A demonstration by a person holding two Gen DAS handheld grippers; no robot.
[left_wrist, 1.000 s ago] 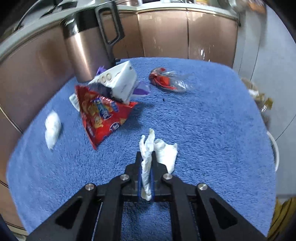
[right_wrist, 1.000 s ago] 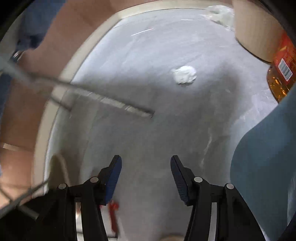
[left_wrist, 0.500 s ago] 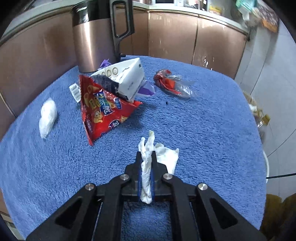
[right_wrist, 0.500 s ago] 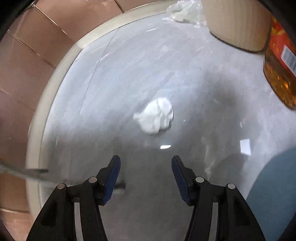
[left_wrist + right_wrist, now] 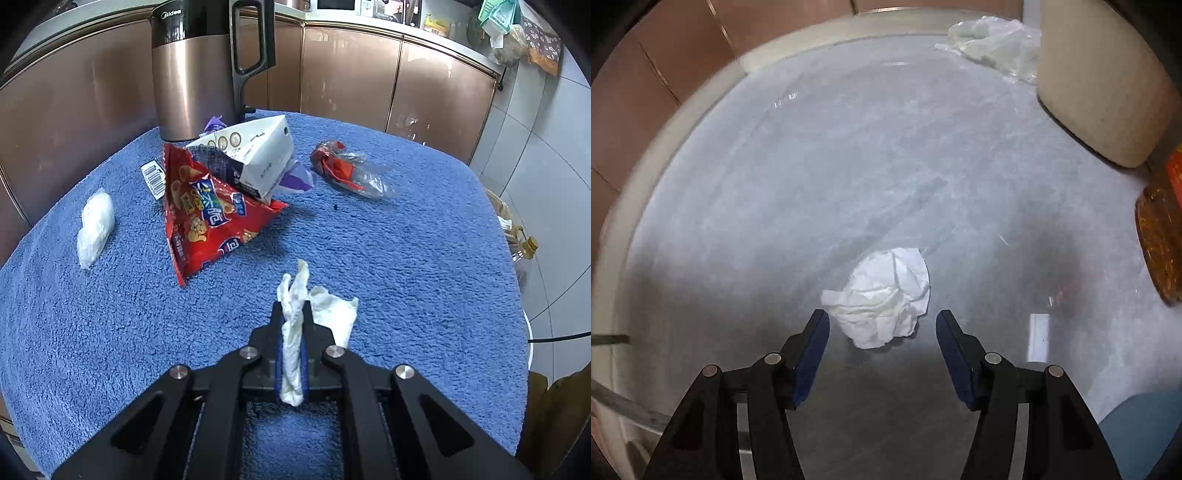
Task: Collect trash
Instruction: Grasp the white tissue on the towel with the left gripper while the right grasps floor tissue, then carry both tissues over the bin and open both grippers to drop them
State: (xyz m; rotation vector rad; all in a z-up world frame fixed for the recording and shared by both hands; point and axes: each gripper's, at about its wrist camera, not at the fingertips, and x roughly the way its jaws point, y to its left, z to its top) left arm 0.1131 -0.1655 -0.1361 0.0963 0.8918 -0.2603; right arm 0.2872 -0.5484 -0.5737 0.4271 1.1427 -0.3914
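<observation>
Your right gripper (image 5: 882, 334) has its jaws spread wide, empty, with the crumpled tissue (image 5: 882, 295) lying on the grey floor (image 5: 849, 166) just ahead of the fingertips and centred between them. It is a rough ball with no clear long axis, so any approach angle should serve; I judge a short push forward and down will bracket it. Your left gripper (image 5: 292, 343) has its jaws closed tight on a twisted white tissue strip (image 5: 293, 321) above the blue-covered table (image 5: 406, 258), where a red snack bag (image 5: 207, 225) and other litter wait.
</observation>
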